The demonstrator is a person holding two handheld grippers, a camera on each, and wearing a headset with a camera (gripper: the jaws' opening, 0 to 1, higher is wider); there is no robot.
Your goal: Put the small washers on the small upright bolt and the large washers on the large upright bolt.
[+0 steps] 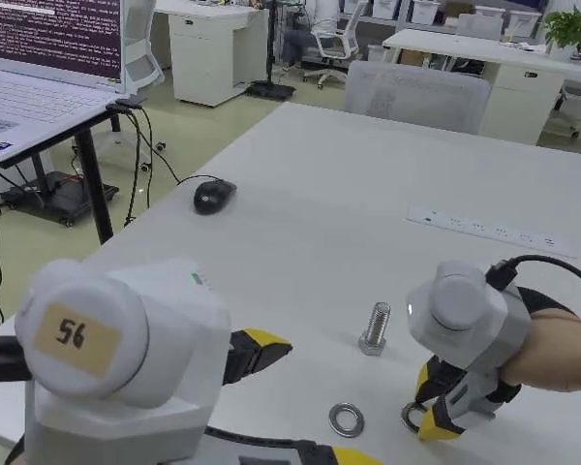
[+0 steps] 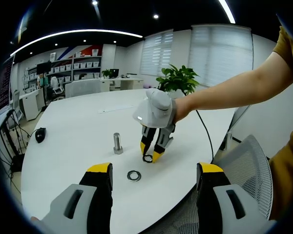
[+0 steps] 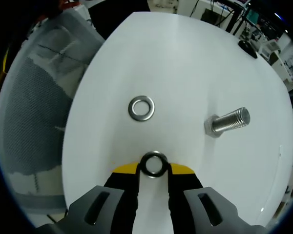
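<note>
Steel washer (image 3: 154,164) in tongs (image 3: 153,169) near edge (image 3: 68,146)

White, rounded housings and black jaws tipped in yellow mark both tools: the left gripper (image 2: 155,168) bears a tan label (image 1: 75,336) handwritten "56", while a black cable (image 1: 552,266) loops from the back of the right gripper (image 1: 431,421). The person wears a mustard-yellow short sleeve (image 2: 285,44).
</note>
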